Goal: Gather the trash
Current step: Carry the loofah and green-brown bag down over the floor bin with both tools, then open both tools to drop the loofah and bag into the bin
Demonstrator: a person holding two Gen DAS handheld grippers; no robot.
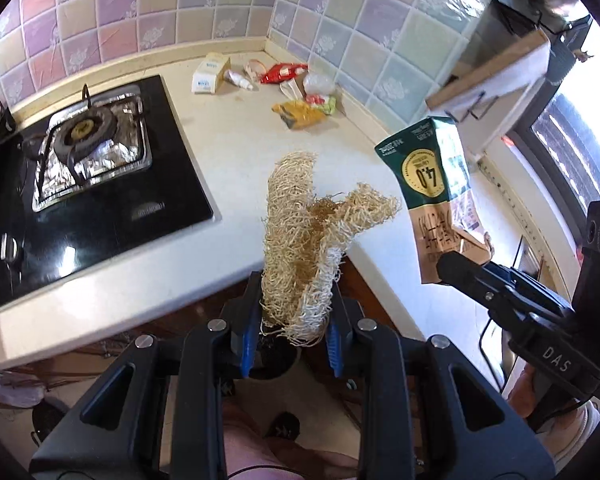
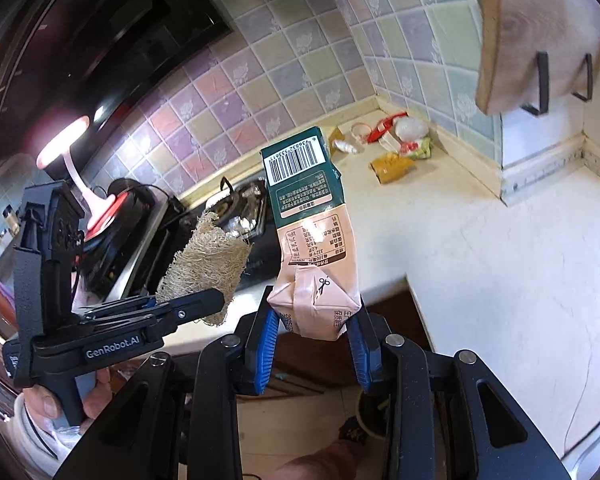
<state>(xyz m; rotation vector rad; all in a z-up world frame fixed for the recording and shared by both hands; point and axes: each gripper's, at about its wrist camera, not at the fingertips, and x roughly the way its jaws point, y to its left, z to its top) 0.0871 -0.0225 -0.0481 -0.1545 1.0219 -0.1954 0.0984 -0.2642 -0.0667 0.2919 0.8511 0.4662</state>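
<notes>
Pastel wall tiles back a pale table [image 1: 236, 148] that wraps an inside corner, with a black gas hob [image 1: 88, 184] set into it at one side.

1. Confirm the load. Your left tool [image 1: 294, 336] is clamped on the lower end of a dry loofah scrubber [image 1: 300, 236]; the blue pads press its fibres from both sides. Your right tool [image 2: 314, 344] is clamped on the folded end of a flattened green-and-tan carton [image 2: 308, 220], which stands up from the jaws with the barcode uppermost. Both items are lifted clear of the table, out past its front edge.

2. Identify the step. Judging by two full tools held off the table, you are in the carry-to-bin stage, not the pick stage.

3. Prepare the next move. No bin is visible in either view, so locate it first. Keep both grips closed until each item is over the opening, then release one at a time.

4. Note the remainder. Further trash [image 1: 284, 88] lies in the far corner against the tiles: a small white box [image 1: 209, 74], a red wrapper [image 1: 283, 72] and a yellow packet [image 1: 300, 114].
</notes>
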